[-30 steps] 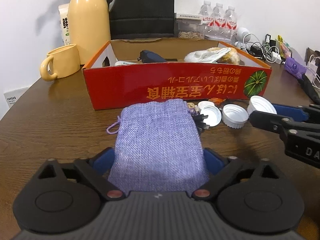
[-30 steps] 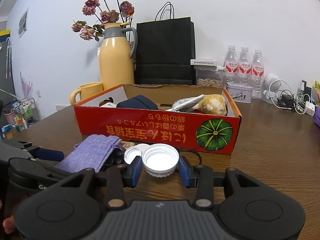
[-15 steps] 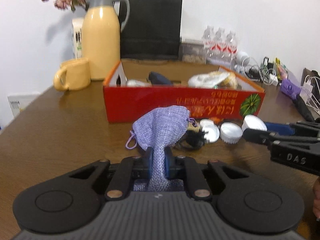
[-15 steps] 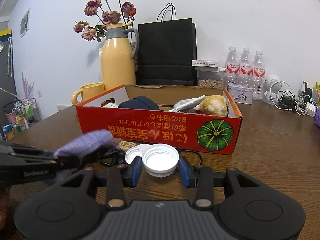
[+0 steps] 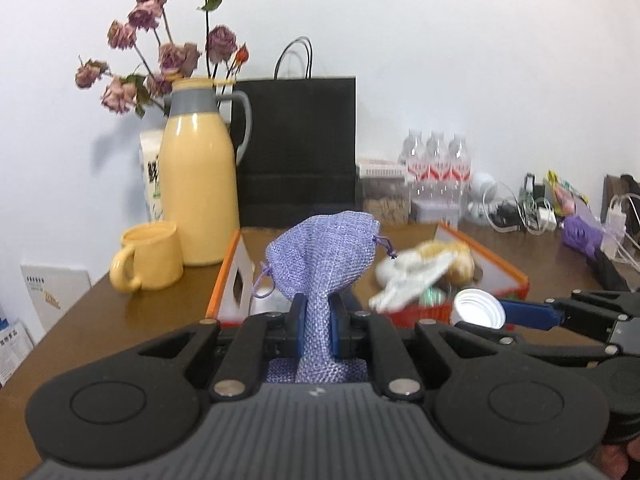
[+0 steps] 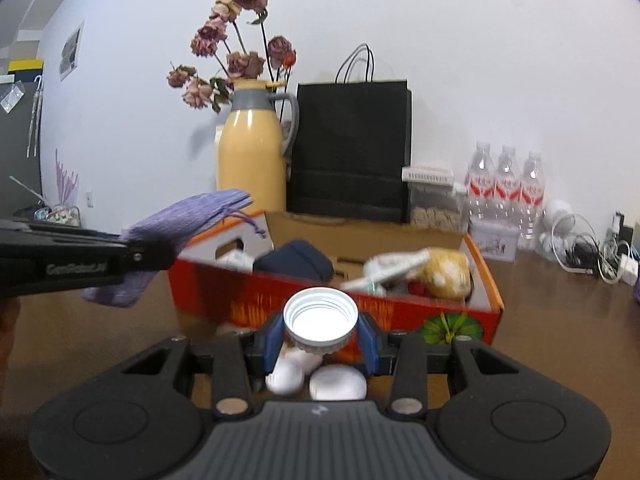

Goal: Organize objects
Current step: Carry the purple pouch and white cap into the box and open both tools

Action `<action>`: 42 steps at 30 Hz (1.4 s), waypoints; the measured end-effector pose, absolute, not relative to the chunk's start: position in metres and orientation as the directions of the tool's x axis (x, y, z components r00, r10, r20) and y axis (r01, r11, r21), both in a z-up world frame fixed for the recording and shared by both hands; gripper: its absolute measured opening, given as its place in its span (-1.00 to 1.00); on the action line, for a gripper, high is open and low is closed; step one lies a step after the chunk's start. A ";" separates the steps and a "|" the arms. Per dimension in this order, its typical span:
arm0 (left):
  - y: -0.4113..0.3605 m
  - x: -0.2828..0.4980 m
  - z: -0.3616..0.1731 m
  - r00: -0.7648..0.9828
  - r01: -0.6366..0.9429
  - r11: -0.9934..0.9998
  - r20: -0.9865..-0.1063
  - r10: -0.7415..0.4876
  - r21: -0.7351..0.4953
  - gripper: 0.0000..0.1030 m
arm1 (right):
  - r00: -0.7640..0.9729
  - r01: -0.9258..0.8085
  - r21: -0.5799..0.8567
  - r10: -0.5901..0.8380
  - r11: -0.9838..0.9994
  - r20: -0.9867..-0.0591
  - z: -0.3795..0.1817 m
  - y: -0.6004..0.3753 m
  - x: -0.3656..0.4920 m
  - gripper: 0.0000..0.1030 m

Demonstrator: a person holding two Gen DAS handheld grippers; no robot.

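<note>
My left gripper is shut on a purple cloth pouch and holds it in the air in front of the red cardboard box. The pouch also shows at the left of the right wrist view, above the box's left end. My right gripper is shut on a white screw cap, lifted above the table just before the box's front wall. That cap shows in the left wrist view too. Two more white caps lie on the table below it.
The box holds a dark pouch, a yellow-white bundle and small items. Behind it stand a yellow jug with dried roses, a yellow mug, a black paper bag, water bottles and cables.
My left gripper closed on the pouch and lifted it off the table up to box height. My right gripper rose with the white cap, leaving the other caps on the table.
</note>
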State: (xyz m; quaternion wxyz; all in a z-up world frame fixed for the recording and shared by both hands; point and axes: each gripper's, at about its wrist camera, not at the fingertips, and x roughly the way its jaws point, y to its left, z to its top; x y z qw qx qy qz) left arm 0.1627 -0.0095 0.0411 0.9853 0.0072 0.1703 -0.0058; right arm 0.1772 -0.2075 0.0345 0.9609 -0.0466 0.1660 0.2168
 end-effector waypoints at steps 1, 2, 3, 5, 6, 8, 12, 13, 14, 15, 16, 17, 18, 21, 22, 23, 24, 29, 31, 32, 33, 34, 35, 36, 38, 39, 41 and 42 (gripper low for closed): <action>-0.011 0.168 0.045 0.945 0.011 1.000 -0.326 -0.009 0.006 -0.77 | 0.856 -0.429 -0.022 0.399 0.903 -0.328 0.038 -0.205 0.181 -0.25; -0.011 0.172 0.048 0.949 0.010 1.000 -0.315 -0.009 0.001 -0.77 | 0.862 -0.424 -0.026 0.395 0.905 -0.317 0.042 -0.203 0.186 -0.25; -0.011 0.177 0.050 0.953 0.008 1.000 -0.304 -0.007 0.000 -0.77 | 0.868 -0.418 -0.028 0.390 0.908 -0.308 0.045 -0.201 0.192 -0.25; -0.014 0.190 0.054 0.959 -0.004 1.000 -0.284 0.003 -0.003 -0.77 | 0.874 -0.410 -0.025 0.385 0.912 -0.297 0.052 -0.196 0.206 -0.25; -0.016 0.197 0.056 0.960 -0.011 1.000 -0.279 0.009 -0.005 -0.77 | 0.875 -0.407 -0.022 0.383 0.913 -0.294 0.054 -0.193 0.213 -0.25; -0.018 0.213 0.057 0.961 -0.026 1.000 -0.276 0.023 -0.008 -0.77 | 0.883 -0.395 -0.027 0.372 0.918 -0.286 0.057 -0.186 0.229 -0.25; -0.019 0.245 0.053 0.956 -0.055 0.998 -0.291 0.048 -0.015 -0.77 | 0.890 -0.376 -0.016 0.356 0.927 -0.285 0.057 -0.178 0.260 -0.25; -0.020 0.253 0.052 0.955 -0.059 0.998 -0.293 0.053 -0.010 -0.77 | 0.887 -0.375 -0.005 0.357 0.927 -0.292 0.056 -0.178 0.268 -0.25; -0.021 0.258 0.051 0.954 -0.061 0.998 -0.295 0.056 -0.005 -0.77 | 0.886 -0.372 -0.001 0.355 0.928 -0.299 0.055 -0.177 0.274 -0.25; -0.021 0.264 0.049 0.953 -0.062 0.998 -0.297 0.059 -0.001 -0.77 | 0.886 -0.370 -0.003 0.352 0.929 -0.303 0.054 -0.177 0.279 -0.25; -0.022 0.268 0.048 0.952 -0.063 0.998 -0.300 0.061 0.002 -0.77 | 0.886 -0.367 -0.005 0.348 0.930 -0.306 0.052 -0.175 0.285 -0.25; -0.022 0.273 0.046 0.951 -0.063 0.998 -0.302 0.062 0.006 -0.77 | 0.886 -0.366 -0.008 0.345 0.931 -0.311 0.050 -0.174 0.291 -0.25; -0.023 0.277 0.044 0.950 -0.067 0.998 -0.306 0.066 0.009 -0.76 | 0.885 -0.365 -0.010 0.344 0.931 -0.315 0.048 -0.174 0.294 -0.25; -0.023 0.290 0.036 0.941 -0.091 0.996 -0.325 0.091 0.016 -0.76 | 0.880 -0.365 -0.025 0.336 0.930 -0.336 0.040 -0.173 0.302 -0.25; -0.024 0.294 0.034 0.938 -0.095 0.995 -0.333 0.096 0.020 -0.76 | 0.878 -0.363 -0.021 0.334 0.932 -0.343 0.038 -0.173 0.304 -0.25; -0.024 0.297 0.031 0.936 -0.098 0.995 -0.338 0.099 0.022 -0.76 | 0.877 -0.359 -0.013 0.332 0.933 -0.348 0.037 -0.175 0.306 -0.25; -0.023 0.299 0.030 0.935 -0.102 0.995 -0.340 0.103 0.022 -0.75 | 0.875 -0.358 -0.008 0.332 0.934 -0.353 0.036 -0.176 0.308 -0.25; -0.018 0.299 0.025 0.932 -0.130 0.991 -0.339 0.128 0.016 -0.15 | 0.867 -0.356 -0.010 0.326 0.934 -0.378 0.031 -0.175 0.311 -0.02; -0.016 0.296 0.025 0.936 -0.142 0.990 -0.320 0.142 0.026 0.01 | 0.876 -0.345 -0.015 0.317 0.938 -0.363 0.031 -0.176 0.308 0.38; -0.015 0.295 0.025 0.940 -0.141 0.990 -0.312 0.140 0.022 0.32 | 0.881 -0.342 -0.021 0.313 0.940 -0.354 0.032 -0.177 0.306 0.55; -0.014 0.294 0.025 0.942 -0.139 0.990 -0.307 0.137 0.014 0.82 | 0.885 -0.339 -0.025 0.310 0.940 -0.347 0.032 -0.177 0.304 0.67; -0.013 0.293 0.026 0.945 -0.141 0.990 -0.296 0.137 0.007 1.00 | 0.887 -0.337 -0.024 0.309 0.941 -0.344 0.033 -0.177 0.304 0.72; -0.012 0.290 0.026 0.952 -0.148 0.989 -0.271 0.143 0.002 1.00 | 0.887 -0.335 -0.022 0.308 0.942 -0.343 0.033 -0.178 0.303 0.88; -0.012 0.289 0.026 0.953 -0.154 0.988 -0.263 0.150 0.004 1.00 | 0.888 -0.332 -0.019 0.306 0.943 -0.342 0.033 -0.179 0.303 0.96; -0.012 0.289 0.027 0.951 -0.156 0.988 -0.269 0.151 0.004 1.00 | 0.889 -0.325 -0.015 0.300 0.946 -0.346 0.034 -0.180 0.304 1.00; -0.011 0.289 0.027 0.951 -0.155 0.988 -0.271 0.149 -0.003 1.00 | 0.889 -0.321 -0.013 0.297 0.947 -0.348 0.034 -0.181 0.304 1.00; -0.010 0.289 0.028 0.951 -0.159 0.987 -0.271 0.151 -0.007 1.00 | 0.890 -0.316 -0.010 0.292 0.949 -0.351 0.034 -0.182 0.305 1.00; -0.010 0.289 0.029 0.951 -0.160 0.987 -0.270 0.152 -0.008 1.00 | 0.890 -0.314 -0.010 0.291 0.949 -0.352 0.034 -0.182 0.305 1.00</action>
